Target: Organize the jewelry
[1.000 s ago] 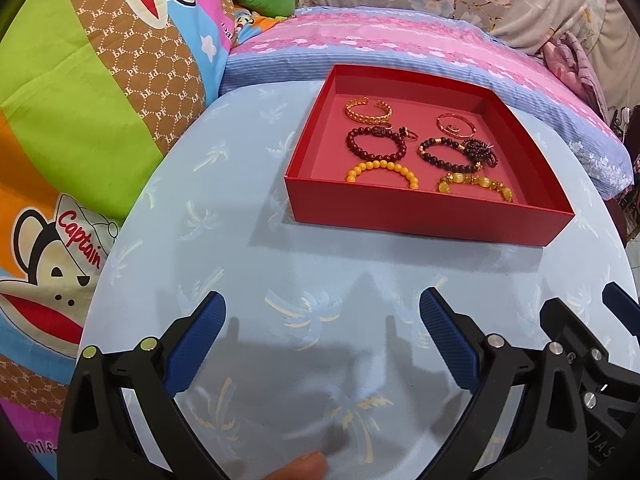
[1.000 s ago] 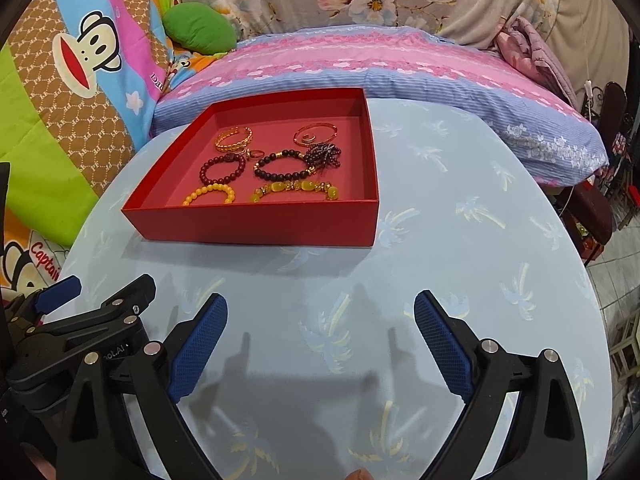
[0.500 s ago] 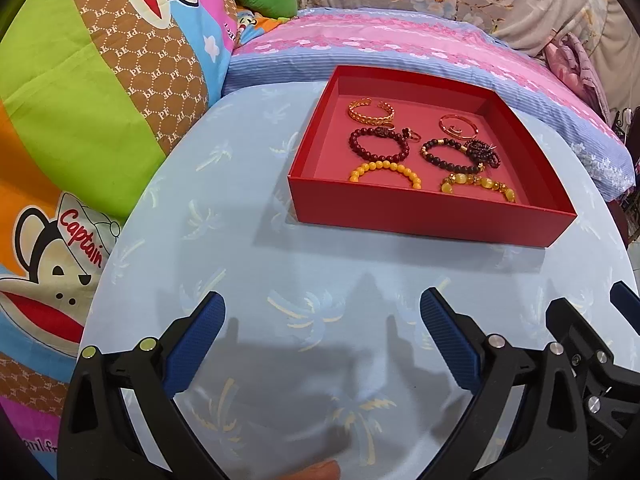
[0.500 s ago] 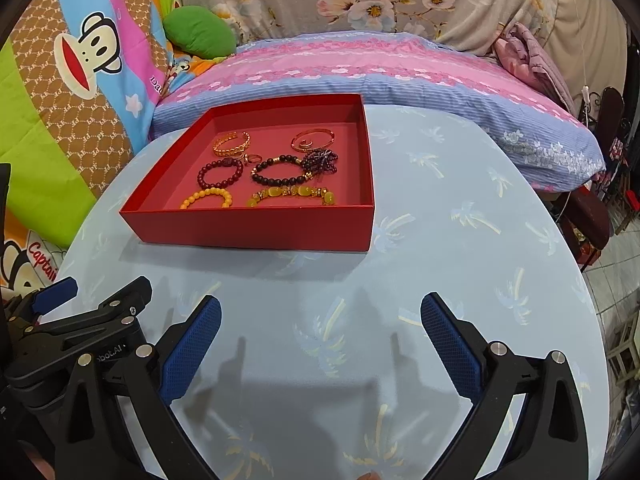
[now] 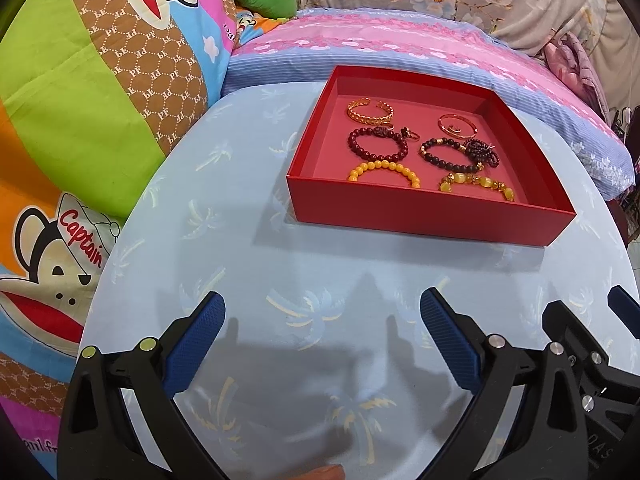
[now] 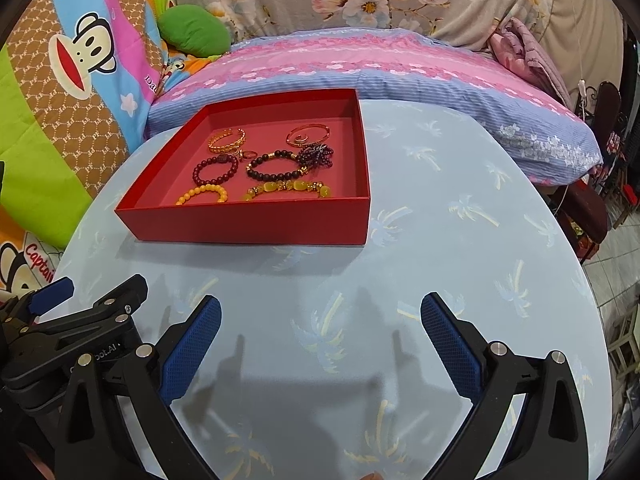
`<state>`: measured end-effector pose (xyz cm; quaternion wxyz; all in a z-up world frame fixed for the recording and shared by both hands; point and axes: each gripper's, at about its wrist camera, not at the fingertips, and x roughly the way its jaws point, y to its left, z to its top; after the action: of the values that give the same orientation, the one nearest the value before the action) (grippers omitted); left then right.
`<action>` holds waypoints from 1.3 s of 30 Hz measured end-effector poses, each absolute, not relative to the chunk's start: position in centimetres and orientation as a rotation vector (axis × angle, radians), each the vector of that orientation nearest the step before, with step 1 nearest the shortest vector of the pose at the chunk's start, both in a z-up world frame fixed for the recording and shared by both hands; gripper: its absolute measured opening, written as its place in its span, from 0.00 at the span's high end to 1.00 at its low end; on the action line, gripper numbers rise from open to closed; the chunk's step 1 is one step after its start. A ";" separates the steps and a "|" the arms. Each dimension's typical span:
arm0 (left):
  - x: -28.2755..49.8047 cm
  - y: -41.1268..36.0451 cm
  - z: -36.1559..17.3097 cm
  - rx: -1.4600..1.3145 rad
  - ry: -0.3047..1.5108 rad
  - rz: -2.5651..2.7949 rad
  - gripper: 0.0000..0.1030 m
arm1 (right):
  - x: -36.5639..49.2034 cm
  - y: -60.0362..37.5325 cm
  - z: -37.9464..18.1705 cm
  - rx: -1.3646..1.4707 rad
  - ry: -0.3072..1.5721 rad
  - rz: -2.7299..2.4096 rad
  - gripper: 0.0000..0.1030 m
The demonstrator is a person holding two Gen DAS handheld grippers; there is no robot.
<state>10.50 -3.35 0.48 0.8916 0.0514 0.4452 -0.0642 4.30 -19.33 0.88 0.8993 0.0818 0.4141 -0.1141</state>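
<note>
A red box stands at the far side of the round table and holds several bracelets: a gold cuff, a thin gold bangle, a dark red bead bracelet, a dark bead bracelet, an orange bead bracelet and a yellow stone bracelet. The box also shows in the right wrist view. My left gripper is open and empty over the near table. My right gripper is open and empty beside it, on the right.
The table has a light blue palm-print cloth. A pink and blue pillow lies behind it. A cartoon monkey blanket and a green cushion are at the left. Floor and furniture are at the right.
Both grippers have drawn back slightly from the box and stayed open. The right gripper's jaws have spread a little wider. The jewelry has not moved.
</note>
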 end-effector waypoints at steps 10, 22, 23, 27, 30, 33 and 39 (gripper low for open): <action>10.5 -3.3 0.6 0.109 0.924 -0.132 0.09 | 4.2 -19.4 0.9 0.169 0.859 -0.238 0.06; 10.5 -3.1 0.6 0.105 0.921 -0.127 0.09 | 4.1 -19.4 0.8 0.170 0.861 -0.237 0.06; 10.5 -3.0 0.6 0.104 0.920 -0.125 0.09 | 4.2 -19.4 0.8 0.170 0.862 -0.237 0.06; 10.5 -2.9 0.6 0.104 0.912 -0.116 0.09 | 4.1 -19.2 0.6 0.170 0.867 -0.237 0.06; 10.5 -2.9 0.5 0.104 0.914 -0.114 0.09 | 4.0 -19.1 0.5 0.170 0.869 -0.237 0.06; 10.5 -2.9 0.5 0.102 0.916 -0.112 0.09 | 4.0 -19.1 0.5 0.169 0.868 -0.238 0.06; 10.4 -2.8 0.5 0.103 0.917 -0.112 0.09 | 4.0 -19.2 0.6 0.170 0.868 -0.238 0.06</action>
<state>10.45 -2.84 0.50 0.8940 0.0497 0.4421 -0.0538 4.03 -19.16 0.61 0.8969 0.0820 0.4191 -0.1147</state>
